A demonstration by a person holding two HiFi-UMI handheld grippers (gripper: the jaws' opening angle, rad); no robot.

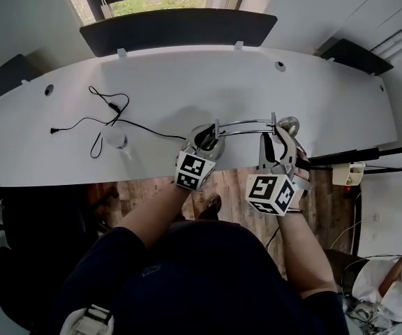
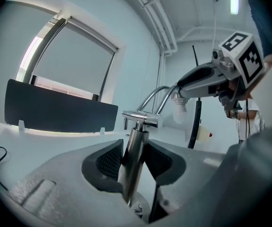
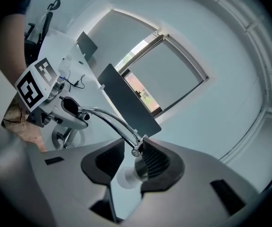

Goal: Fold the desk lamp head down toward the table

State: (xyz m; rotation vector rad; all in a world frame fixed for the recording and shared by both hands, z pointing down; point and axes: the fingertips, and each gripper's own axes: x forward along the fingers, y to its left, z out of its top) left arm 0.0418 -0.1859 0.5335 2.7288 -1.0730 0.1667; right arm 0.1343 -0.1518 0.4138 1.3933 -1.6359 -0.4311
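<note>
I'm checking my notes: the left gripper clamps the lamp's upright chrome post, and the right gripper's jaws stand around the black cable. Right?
Only the end is wrong: the right gripper view shows the right gripper with jaws around the lamp head and its white bulb. The left gripper does clamp the upright chrome post.

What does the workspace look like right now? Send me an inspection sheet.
Surface: white curved desk.
Job's things: lamp post at the desk's front edge; lamp head out to its right.
Clutter: small white object left of the lamp.
Tools: left tool clamped on the lamp post; right tool open, lamp head between its jaws.
Cables: black cable loose on the desk, leading toward the lamp.
Surroundings: dark panel at the far edge, window behind.
</note>
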